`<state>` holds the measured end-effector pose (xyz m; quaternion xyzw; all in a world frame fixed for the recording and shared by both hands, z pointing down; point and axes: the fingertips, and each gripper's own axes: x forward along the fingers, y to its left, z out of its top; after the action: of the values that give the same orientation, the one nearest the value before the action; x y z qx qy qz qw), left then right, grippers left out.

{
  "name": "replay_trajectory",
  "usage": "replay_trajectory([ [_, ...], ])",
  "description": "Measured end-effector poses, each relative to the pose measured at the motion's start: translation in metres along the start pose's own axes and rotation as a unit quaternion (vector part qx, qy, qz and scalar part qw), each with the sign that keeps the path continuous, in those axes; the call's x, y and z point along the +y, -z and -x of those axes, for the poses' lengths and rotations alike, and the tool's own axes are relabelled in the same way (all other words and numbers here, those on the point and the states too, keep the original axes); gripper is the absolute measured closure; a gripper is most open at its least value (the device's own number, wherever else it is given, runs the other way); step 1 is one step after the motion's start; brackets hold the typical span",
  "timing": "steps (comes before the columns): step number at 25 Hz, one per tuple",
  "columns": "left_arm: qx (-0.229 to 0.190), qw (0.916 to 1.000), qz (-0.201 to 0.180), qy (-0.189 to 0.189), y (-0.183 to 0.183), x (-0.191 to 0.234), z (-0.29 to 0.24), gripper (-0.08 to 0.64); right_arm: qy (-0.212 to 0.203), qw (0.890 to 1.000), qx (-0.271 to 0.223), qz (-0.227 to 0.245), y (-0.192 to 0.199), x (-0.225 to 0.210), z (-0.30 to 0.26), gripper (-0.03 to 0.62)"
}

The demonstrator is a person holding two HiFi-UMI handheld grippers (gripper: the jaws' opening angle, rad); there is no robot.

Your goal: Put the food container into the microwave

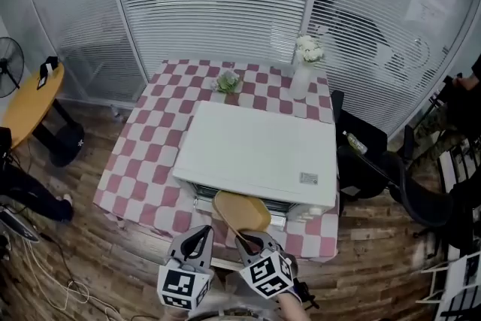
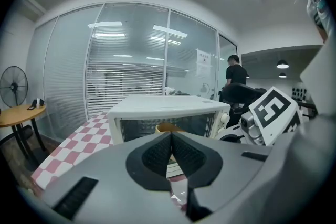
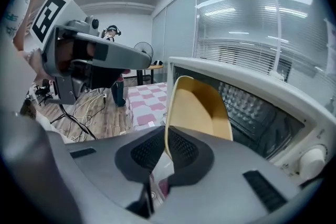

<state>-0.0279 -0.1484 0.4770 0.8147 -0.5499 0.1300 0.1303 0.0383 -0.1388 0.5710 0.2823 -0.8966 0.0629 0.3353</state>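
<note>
A tan food container hangs in front of the white microwave, at its open front. My right gripper is shut on the container's near rim; in the right gripper view the container tilts toward the dark oven cavity. My left gripper hovers just left of it, jaws shut with nothing between them. In the left gripper view the microwave stands ahead, with the container peeking above the pads.
The microwave stands on a pink-checked tablecloth. A white vase of flowers and a small plant stand at the far edge. A dark chair stands at the right, a round wooden table and fan at the left.
</note>
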Motion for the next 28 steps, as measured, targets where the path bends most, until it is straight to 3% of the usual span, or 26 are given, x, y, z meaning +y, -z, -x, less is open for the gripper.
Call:
replay_trajectory([
  [5,0.003,1.0000,0.002,0.002,-0.003,0.009,-0.012,0.548,0.007,1.000,0.012,0.005,0.001,-0.016,-0.015,0.581],
  [17,0.027,0.9978,-0.007,0.061,-0.007,0.036,-0.053,0.546,0.040,0.997,0.066,0.009,0.005,-0.041,-0.058,0.580],
  [28,0.048,0.9947,-0.012,0.090,0.004,0.049,-0.069,0.548,0.077,0.985,0.127,0.089,0.013,-0.061,-0.081,0.580],
])
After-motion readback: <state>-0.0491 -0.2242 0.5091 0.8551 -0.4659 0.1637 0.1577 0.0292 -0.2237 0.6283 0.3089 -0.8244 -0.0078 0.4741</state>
